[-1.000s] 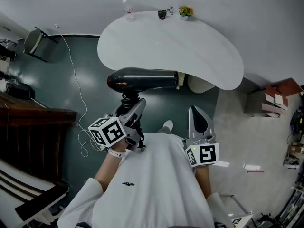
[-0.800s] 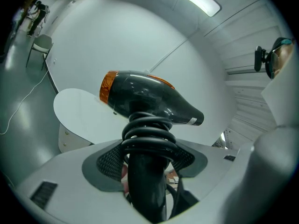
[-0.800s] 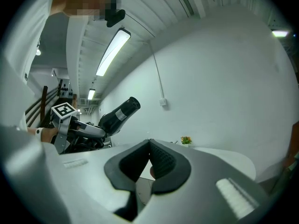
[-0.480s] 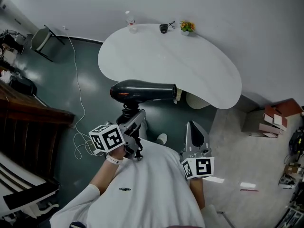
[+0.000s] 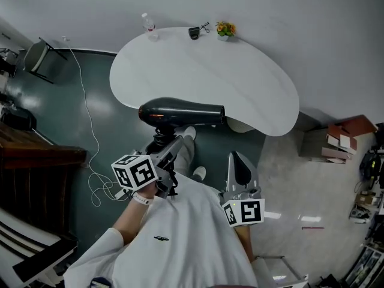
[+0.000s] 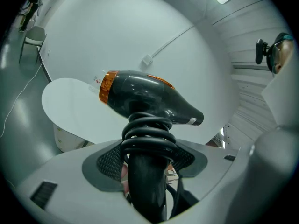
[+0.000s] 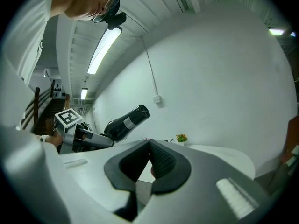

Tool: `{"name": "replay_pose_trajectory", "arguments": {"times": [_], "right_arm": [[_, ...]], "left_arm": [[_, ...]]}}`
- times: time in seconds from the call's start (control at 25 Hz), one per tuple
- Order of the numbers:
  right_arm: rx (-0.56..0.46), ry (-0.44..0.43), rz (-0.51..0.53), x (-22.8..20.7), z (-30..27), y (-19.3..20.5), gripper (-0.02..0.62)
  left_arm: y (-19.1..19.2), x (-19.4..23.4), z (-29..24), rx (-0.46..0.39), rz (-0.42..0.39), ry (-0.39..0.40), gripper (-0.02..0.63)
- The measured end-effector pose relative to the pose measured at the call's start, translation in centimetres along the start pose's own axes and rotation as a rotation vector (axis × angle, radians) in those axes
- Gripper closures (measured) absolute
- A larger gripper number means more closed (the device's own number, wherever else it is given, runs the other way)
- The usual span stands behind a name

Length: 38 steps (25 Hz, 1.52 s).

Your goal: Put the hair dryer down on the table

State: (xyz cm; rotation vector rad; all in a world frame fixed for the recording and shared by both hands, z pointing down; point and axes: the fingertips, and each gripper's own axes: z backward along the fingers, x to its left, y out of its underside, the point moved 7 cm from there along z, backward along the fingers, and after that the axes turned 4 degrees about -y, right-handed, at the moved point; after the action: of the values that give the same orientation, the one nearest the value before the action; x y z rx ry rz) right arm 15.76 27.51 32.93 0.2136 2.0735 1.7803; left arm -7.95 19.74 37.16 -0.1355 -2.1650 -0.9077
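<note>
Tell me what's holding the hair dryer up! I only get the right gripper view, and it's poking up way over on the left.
Observer: The left gripper is shut on the handle of the hair dryer, just below its curly cord.
Operator: Is it on the table yet?
Observer: Not yet. The head view shows it up in the air by the near edge of the white table, with dark floor beside it.
Operator: What colour is its back end?
Observer: The left gripper view shows an orange ring there.
</note>
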Motion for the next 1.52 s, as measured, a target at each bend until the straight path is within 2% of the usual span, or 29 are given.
{"name": "replay_pose_trajectory", "arguments": {"times": [0.44,0.8,1.04,1.24,1.52], "right_arm": [[0.049,0.046,0.005,-4.7,-10.3,-2.0,0.584],[0.015,0.057,0.066,-6.7,-19.4,-5.7,0.584],[-0.004,0.080,0.086,-7.2,-24.6,-6.8,0.584],[-0.014,0.128,0.082,-7.9,-27.7,-7.0,0.584],[0.018,0.181,0.055,-9.0,-29.2,-7.0,0.584]], "left_arm": [[-8.4,1.5,-9.9,0.062,-0.001,0.044,0.316],[-16.6,2.9,-15.4,0.024,0.004,0.094,0.316],[-21.3,4.4,-18.3,0.015,-0.005,0.131,0.316],[-23.8,6.1,-20.8,0.035,-0.008,0.143,0.316],[-24.8,7.1,-23.6,0.114,0.013,0.123,0.316]]}}
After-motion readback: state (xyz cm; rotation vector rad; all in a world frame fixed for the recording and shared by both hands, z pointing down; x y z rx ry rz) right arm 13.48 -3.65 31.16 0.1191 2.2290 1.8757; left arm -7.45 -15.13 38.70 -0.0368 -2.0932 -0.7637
